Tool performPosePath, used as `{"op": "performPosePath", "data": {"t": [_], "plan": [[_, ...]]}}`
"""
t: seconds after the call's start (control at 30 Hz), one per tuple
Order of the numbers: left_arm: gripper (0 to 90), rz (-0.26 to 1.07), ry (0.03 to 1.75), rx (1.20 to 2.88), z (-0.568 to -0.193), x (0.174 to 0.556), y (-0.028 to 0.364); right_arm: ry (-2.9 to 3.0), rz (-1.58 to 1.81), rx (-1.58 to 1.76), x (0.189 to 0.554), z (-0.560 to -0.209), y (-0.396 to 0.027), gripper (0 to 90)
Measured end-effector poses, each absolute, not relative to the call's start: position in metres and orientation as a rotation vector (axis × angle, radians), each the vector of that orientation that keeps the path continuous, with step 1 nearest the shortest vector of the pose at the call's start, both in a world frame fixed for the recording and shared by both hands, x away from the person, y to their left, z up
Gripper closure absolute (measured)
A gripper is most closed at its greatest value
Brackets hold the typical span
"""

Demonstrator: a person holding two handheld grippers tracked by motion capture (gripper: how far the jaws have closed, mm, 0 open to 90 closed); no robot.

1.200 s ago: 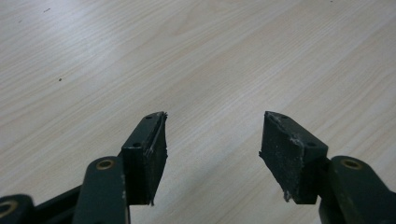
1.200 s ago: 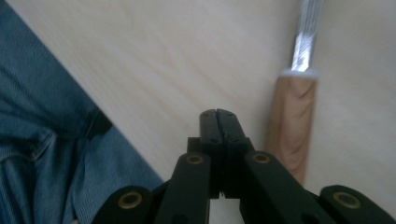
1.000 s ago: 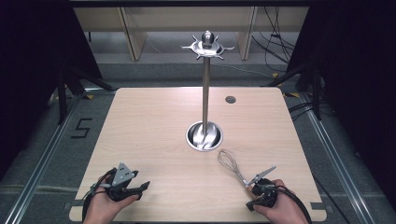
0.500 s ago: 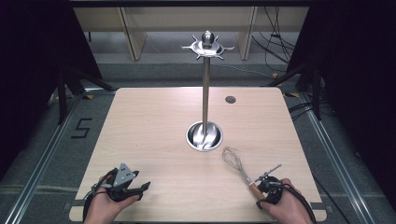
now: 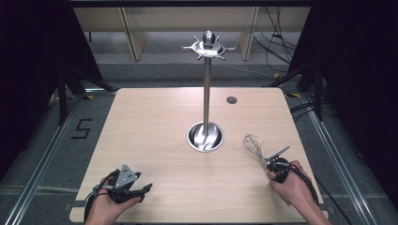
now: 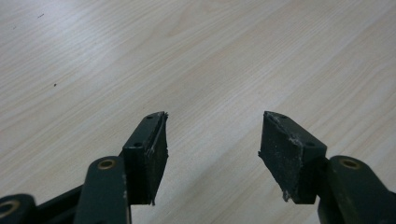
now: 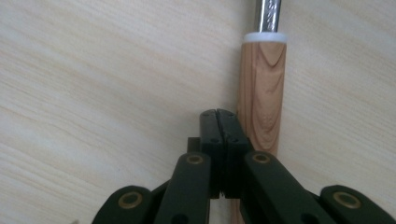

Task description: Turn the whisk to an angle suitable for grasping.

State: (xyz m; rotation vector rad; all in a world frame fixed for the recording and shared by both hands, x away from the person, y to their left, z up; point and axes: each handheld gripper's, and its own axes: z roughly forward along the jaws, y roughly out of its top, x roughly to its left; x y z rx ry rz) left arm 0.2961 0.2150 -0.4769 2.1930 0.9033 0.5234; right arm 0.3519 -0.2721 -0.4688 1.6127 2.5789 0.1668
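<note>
Clearly the whisk (image 5: 256,147) has shifted over the last second: it now lies farther right and farther up the table (image 5: 155,122) than it did, and the right gripper (image 5: 272,163) has travelled with it. In the right gripper view the jaws are clenched flat against each other with nothing between them (image 7: 218,114), and the whisk's wooden handle (image 7: 261,93) lies just beside them, seemingly touching the outer face of one jaw. My reading is that the whisk was slid along the tabletop by the closed jaws, not picked up (no pad presses on the handle from both sides). So no real grip has been made yet; the jaws would have to spread and straddle the handle first.

The left gripper (image 5: 143,190) rests near the front left corner of the table as it did a second ago, its jaws released and wide apart over bare wood (image 6: 212,135).

The one container here is the shiny round bowl (image 5: 205,137) at the foot of the utensil stand (image 5: 207,93). It holds nothing but the pole rising from its middle, and the hooks at the crown (image 5: 208,46) all look bare. The whisk's wire head lies near the bowl's right side, apart from it
</note>
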Motion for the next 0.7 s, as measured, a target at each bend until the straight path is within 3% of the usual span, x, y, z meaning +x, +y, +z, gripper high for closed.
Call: {"op": "performPosePath", "data": {"t": [0.2, 0.4, 0.7], "plan": [[40.0, 0.552, 0.867, 2.22, -0.475, 0.298, 0.215, 2.521, 0.264, 1.708, 0.359, -0.457, -0.269, 90.0], [40.1, 0.544, 0.864, 2.212, -0.476, 0.299, 0.215, 2.316, 0.439, 1.708, 0.417, -0.435, -0.279, 90.0], [40.1, 0.536, 0.86, 2.213, -0.476, 0.298, 0.216, 2.179, 0.509, 1.934, 0.471, -0.45, -0.275, 90.0]]}}
